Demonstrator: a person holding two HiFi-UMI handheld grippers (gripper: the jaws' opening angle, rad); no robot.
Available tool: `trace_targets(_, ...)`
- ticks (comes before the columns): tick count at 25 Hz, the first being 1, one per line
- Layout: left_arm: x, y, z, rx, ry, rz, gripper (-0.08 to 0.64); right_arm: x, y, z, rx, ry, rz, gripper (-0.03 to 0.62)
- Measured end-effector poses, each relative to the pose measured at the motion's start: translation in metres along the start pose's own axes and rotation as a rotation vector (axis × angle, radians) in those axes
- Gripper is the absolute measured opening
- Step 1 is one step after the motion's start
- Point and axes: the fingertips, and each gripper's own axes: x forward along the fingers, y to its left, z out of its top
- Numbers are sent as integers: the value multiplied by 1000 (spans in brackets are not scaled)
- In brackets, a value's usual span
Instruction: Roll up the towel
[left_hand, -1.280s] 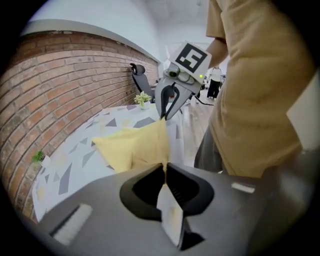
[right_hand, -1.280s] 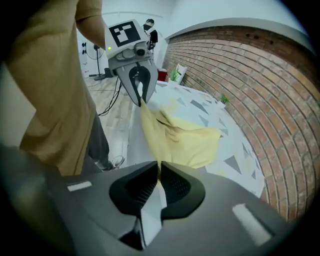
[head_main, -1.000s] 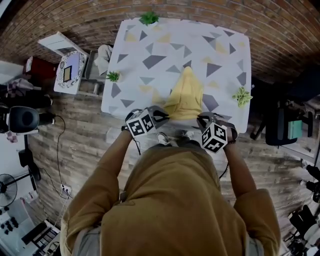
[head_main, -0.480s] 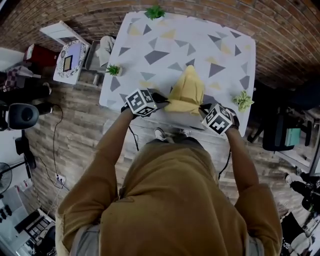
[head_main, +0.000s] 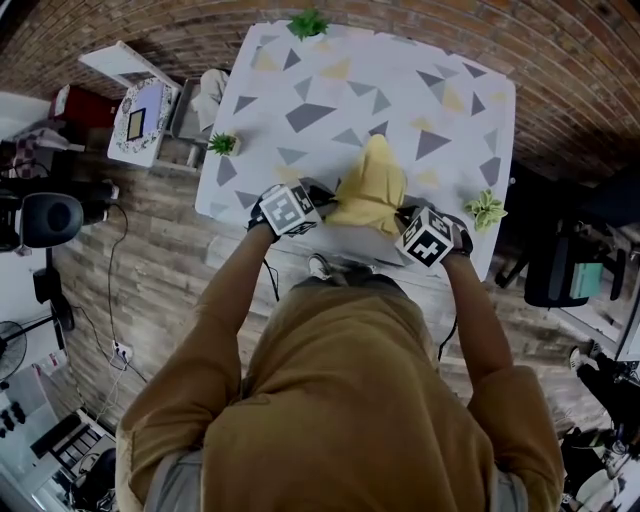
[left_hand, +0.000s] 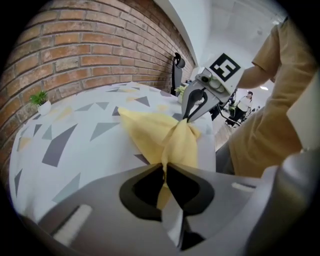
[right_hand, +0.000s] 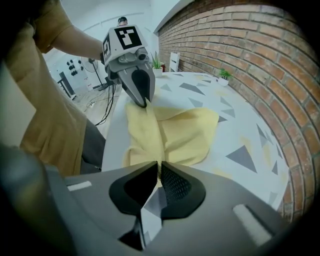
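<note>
A yellow towel (head_main: 370, 185) lies bunched on the white table (head_main: 300, 90), which is patterned with grey and yellow triangles. Its near end is lifted. My left gripper (head_main: 322, 198) is shut on the towel's near left corner, seen between the jaws in the left gripper view (left_hand: 164, 169). My right gripper (head_main: 402, 217) is shut on the near right corner (right_hand: 159, 167). The towel (right_hand: 182, 130) spreads flat beyond the grip, with a ridge of cloth (left_hand: 175, 142) stretched between the two grippers. Each gripper appears in the other's view: the right gripper (left_hand: 188, 119), the left gripper (right_hand: 144, 104).
Small potted plants stand at the table's far edge (head_main: 308, 22), left edge (head_main: 222, 143) and near right corner (head_main: 485, 208). A side stand with a patterned tray (head_main: 140, 128) is left of the table. An office chair (head_main: 560, 265) stands to the right. A brick wall lies behind.
Both grippers have moved away from the person's body and a little down over the table's near edge, carrying the towel's near corners with them. Both stay shut.
</note>
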Motion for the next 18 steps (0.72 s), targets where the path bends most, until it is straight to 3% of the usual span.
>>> trace_targets(6, 3, 5, 3, 30, -18, 106, 84, 8, -4, -2, 16, -35, -43, 29)
trace_targets(11, 0, 13, 1, 10, -69, 224, 137, 10, -7, -4, 59, -71, -109, 31)
trace_targets(16, -6, 25, -1, -15, -102, 336, 248, 10, -9, -4, 99, -96, -164, 38)
trace_targets(18, -8, 29, -3, -29, -106, 356, 288, 9, -12, -5, 122, -99, -189, 71)
